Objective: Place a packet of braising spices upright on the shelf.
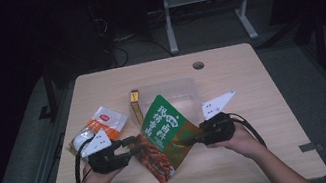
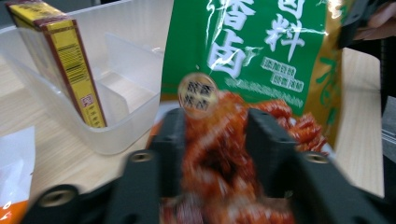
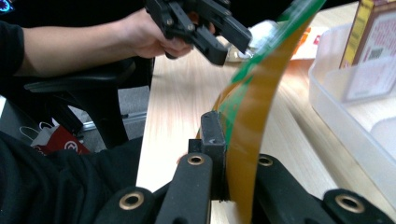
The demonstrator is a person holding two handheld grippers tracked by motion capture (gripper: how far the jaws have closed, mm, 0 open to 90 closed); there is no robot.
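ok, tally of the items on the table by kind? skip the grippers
Pouches: 2, the green pouch and the orange-and-white pouch
Boxes: 1, the yellow box, standing in the container
Clear plastic containers: 1
White rounded object, kind unclear: 1
Total: 5

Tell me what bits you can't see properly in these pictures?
- Green packet: its lower picture is blurred in the left gripper view, close to the camera.
- Yellow box: its foot sits behind the clear tray's cloudy wall.
- Orange packet: print too small in the high view.
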